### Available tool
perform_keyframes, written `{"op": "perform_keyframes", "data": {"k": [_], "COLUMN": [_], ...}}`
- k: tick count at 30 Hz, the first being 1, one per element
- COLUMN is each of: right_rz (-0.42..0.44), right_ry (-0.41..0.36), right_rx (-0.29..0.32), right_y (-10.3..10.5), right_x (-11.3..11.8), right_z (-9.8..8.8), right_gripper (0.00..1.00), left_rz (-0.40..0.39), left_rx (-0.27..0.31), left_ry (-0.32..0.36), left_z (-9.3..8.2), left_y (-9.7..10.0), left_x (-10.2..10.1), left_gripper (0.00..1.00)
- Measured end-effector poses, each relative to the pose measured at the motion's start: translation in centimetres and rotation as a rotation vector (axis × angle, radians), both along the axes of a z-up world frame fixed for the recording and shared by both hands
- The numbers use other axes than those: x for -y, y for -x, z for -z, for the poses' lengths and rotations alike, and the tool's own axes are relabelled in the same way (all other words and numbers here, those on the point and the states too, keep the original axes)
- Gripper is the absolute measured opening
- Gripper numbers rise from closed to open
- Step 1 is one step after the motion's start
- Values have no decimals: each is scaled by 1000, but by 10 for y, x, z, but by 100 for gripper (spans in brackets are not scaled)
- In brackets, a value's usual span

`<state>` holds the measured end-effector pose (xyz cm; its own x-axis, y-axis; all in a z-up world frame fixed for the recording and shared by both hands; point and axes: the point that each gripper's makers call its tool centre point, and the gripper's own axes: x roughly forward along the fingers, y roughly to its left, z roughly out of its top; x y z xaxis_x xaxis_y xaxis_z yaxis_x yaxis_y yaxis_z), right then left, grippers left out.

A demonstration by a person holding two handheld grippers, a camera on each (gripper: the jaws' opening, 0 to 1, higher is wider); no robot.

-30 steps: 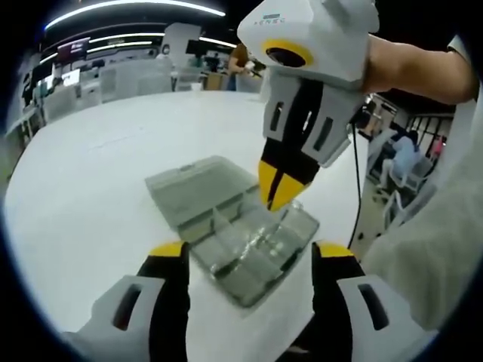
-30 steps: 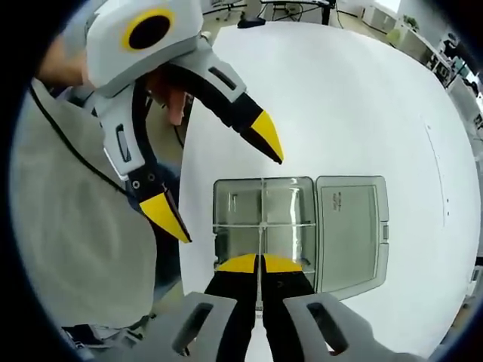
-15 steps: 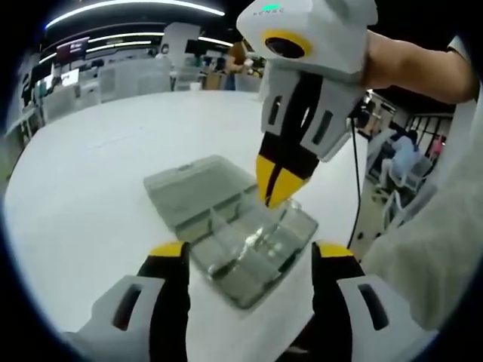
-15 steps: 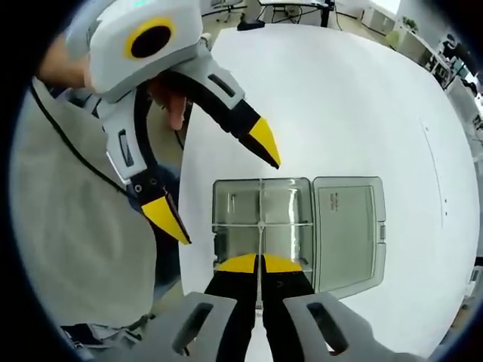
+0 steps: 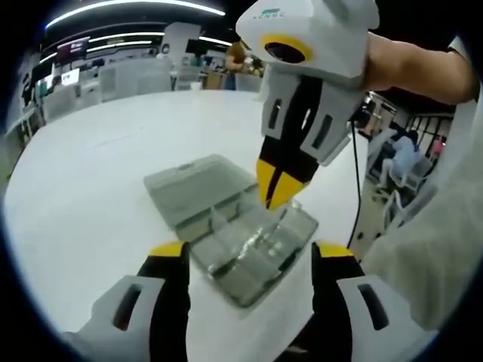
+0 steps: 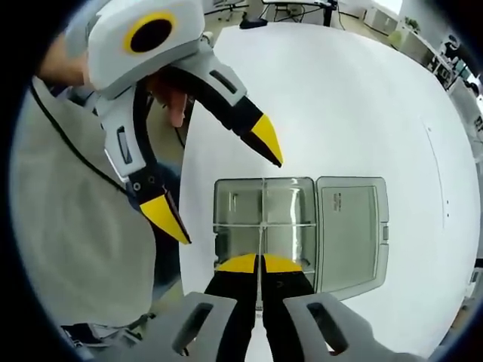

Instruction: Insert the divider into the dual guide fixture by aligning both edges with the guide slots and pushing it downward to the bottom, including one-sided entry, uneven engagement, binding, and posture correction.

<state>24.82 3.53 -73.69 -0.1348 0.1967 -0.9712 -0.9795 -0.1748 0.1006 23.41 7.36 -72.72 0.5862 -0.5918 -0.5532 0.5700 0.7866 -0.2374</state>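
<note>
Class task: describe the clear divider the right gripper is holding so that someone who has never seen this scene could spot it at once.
On the white table lies an open transparent box, its lid folded out flat alongside. The divider is the thin clear strip standing on edge down the tray's middle, pinched in the right gripper, crossing a shorter partition.

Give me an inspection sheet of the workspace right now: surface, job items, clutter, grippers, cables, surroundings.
Surface: white table, bare around the box.
Job's things: clear plastic box lying open, its lid flat beside it; thin clear divider standing edge-on across the box, its near end between the right gripper's jaws.
Clutter: nothing seen.
Grippers: right gripper shut on the divider; left gripper open, hovering beside the box, holding nothing.
Cables: black cable hanging beside the right gripper.
Surroundings: open office with desks and ceiling strip lights.
</note>
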Motion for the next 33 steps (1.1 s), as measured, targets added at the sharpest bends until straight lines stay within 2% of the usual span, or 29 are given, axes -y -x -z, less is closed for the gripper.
{"op": "perform_keyframes", "data": {"k": [20, 33], "right_rz": [-8, -9], "right_ry": [-32, -41], "right_rx": [23, 44], "right_y": [5, -2], "right_x": [2, -1], "right_z": [6, -5], "right_gripper": [0, 0], "left_rz": [18, 18], "left_rx": [-1, -7], "left_ry": [-6, 1], "left_z": [-2, -1], "left_y": [-1, -3], "left_x": [-2, -2], "left_gripper": [63, 63]}}
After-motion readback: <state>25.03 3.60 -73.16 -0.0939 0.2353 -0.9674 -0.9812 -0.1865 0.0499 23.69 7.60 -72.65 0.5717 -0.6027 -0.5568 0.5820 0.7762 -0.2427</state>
